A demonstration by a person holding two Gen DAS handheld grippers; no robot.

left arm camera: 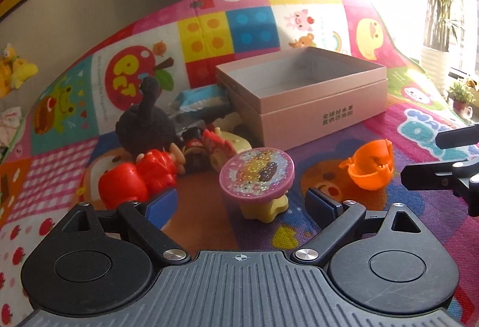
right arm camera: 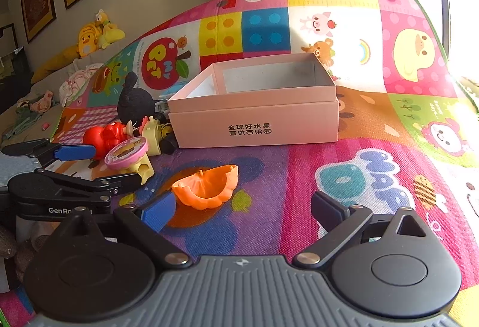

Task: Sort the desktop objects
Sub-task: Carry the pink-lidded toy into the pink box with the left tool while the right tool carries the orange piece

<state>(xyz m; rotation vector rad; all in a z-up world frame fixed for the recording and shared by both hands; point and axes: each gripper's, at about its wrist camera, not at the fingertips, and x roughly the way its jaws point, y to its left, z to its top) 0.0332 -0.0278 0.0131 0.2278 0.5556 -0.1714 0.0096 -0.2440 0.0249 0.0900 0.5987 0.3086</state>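
My left gripper (left arm camera: 241, 202) is open, and a pink glitter-topped toy on a yellow base (left arm camera: 257, 174) stands on the mat just ahead of its blue pads, untouched. In the right wrist view that toy (right arm camera: 127, 153) sits between the left gripper's fingers (right arm camera: 74, 152). My right gripper (right arm camera: 242, 207) is open too, with an orange half-shell (right arm camera: 206, 186) lying just beyond its left pad. An open pink cardboard box (right arm camera: 254, 117) stands behind, empty as far as I can see. The box (left arm camera: 299, 105) is to the upper right in the left wrist view.
A pile of toys lies left of the box: a black plush (left arm camera: 143, 123), a red figure (left arm camera: 134, 177), a blue packet (left arm camera: 200, 99) and cream toys (left arm camera: 227, 141). Everything rests on a colourful play mat (right arm camera: 359, 147). Yellow plush toys (right arm camera: 95, 33) lie beyond the mat's far left edge.
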